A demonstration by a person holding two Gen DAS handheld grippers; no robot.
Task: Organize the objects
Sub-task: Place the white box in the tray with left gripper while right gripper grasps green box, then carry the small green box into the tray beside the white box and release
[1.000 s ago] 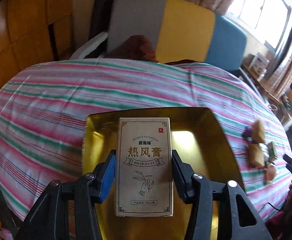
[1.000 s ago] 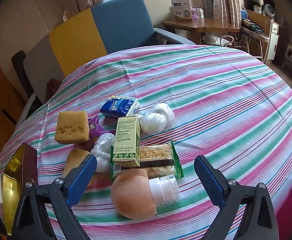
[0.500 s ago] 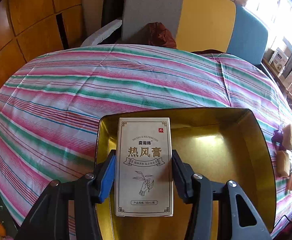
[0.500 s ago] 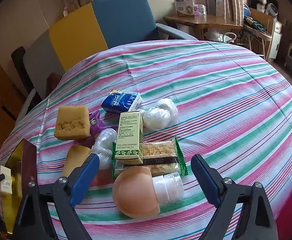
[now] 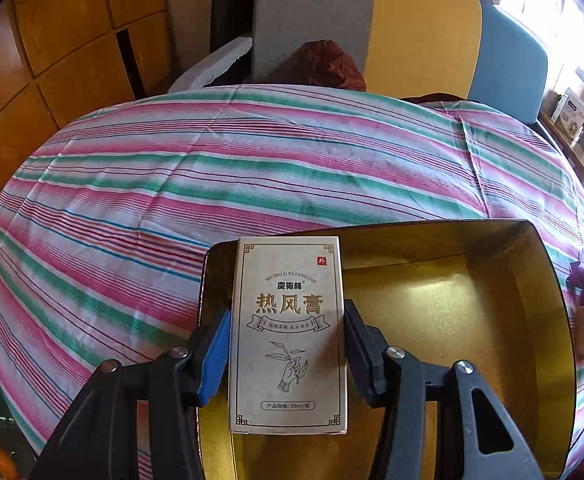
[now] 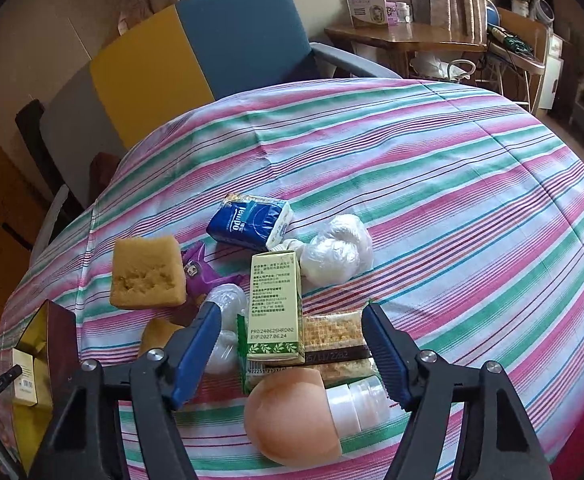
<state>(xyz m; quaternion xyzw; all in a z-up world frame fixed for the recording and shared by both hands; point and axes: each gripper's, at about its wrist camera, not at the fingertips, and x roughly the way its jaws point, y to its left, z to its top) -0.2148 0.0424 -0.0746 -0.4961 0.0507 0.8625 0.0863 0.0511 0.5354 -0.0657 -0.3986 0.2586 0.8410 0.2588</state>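
Left claw [image 5: 287, 344] pinches the beige carton [image 5: 289, 336] over the gold tray [image 5: 548, 280]; right claw [image 6: 292, 344], just narrowing, gapes around the green box [image 6: 275, 304].

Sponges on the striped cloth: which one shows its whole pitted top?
The square sponge beside the purple wrapper; the other sponge is half hidden.

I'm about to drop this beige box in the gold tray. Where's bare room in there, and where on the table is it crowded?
The gold tray floor is bare right of the beige box held in the left gripper, out to the far and right walls. Crowded: the pile under the right gripper, with green box, sponge and tissue pack. The striped cloth beyond is bare.
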